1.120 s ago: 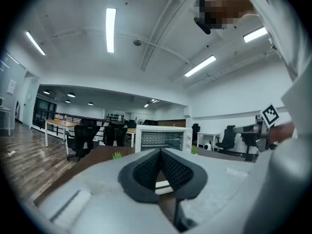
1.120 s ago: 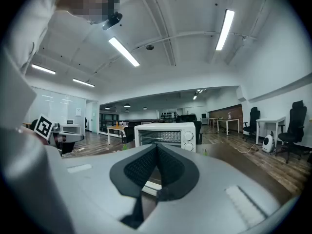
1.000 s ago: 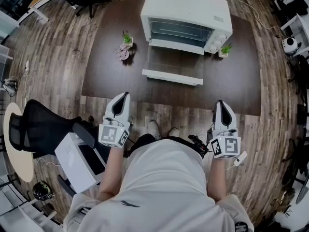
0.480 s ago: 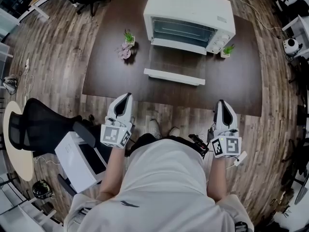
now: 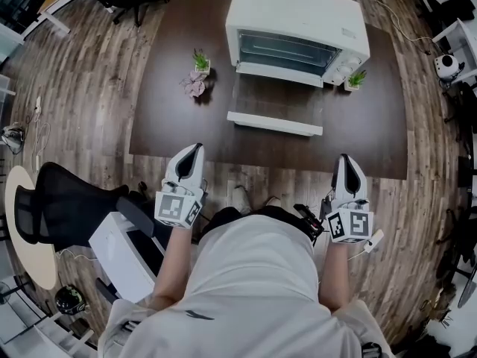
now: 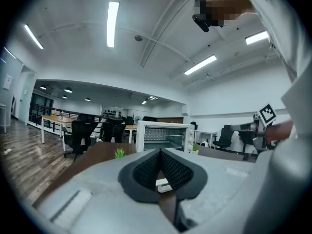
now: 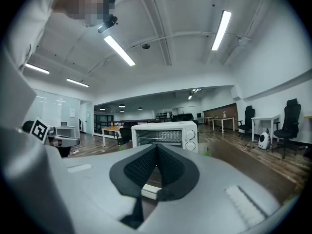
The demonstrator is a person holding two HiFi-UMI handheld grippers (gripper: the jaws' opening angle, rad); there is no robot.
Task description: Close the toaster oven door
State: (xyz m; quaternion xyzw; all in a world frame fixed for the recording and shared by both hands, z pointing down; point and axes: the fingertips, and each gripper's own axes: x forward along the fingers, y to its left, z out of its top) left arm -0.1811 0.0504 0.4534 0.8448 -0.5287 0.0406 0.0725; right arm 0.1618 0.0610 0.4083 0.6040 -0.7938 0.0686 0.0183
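Observation:
A white toaster oven [image 5: 298, 21] stands at the far side of a dark brown table [image 5: 164, 103]. Its glass door [image 5: 277, 99] lies folded down flat, white handle [image 5: 274, 123] towards me. My left gripper [image 5: 195, 149] hangs shut and empty just off the table's near edge, left of the door. My right gripper [image 5: 346, 159] is shut and empty too, at the near edge right of the door. The left gripper view shows the shut left gripper [image 6: 161, 151] facing the oven [image 6: 163, 135]. In the right gripper view, the right gripper [image 7: 157, 146] faces the oven [image 7: 165, 133].
A small green plant [image 5: 200, 60] and a pink one [image 5: 195, 86] stand left of the oven, another green plant [image 5: 356, 78] at its right. A black office chair [image 5: 67, 200] and a white box [image 5: 123, 256] sit on the floor at my left. More desks and chairs fill the room behind.
The table and oven sit slightly further right in the head view. Both grippers stay where they were, shut.

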